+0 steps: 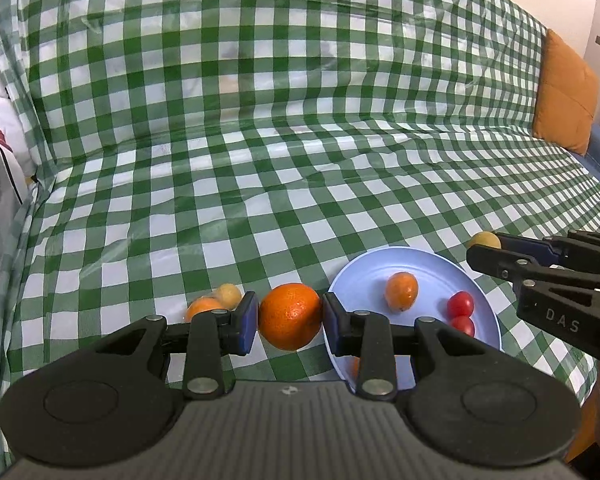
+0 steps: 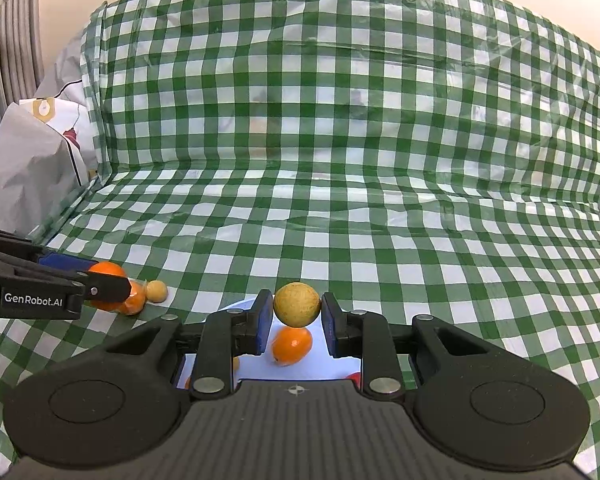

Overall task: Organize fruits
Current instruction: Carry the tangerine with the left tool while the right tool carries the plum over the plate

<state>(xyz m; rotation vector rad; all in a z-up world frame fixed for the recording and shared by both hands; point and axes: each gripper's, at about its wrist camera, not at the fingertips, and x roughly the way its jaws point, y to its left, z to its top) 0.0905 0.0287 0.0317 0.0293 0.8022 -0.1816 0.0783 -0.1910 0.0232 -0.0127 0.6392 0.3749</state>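
Observation:
My left gripper (image 1: 290, 318) is shut on a large orange (image 1: 290, 316), held just left of a light blue plate (image 1: 364, 276). On the plate lie a small orange fruit (image 1: 401, 291) and two cherry tomatoes (image 1: 460, 304). My right gripper (image 2: 296, 312) is shut on a yellow round fruit (image 2: 297, 305), held above the plate (image 2: 244, 303) and over the small orange fruit (image 2: 292, 345). In the left wrist view the right gripper (image 1: 485, 249) comes in from the right with the yellow fruit (image 1: 483, 239) at its tip.
A small orange fruit (image 1: 204, 307) and a pale yellow fruit (image 1: 229, 294) lie on the green checked cloth (image 1: 260, 184) left of the large orange. An orange cushion (image 1: 566, 92) stands far right. Grey and white bedding (image 2: 28, 160) lies at the left.

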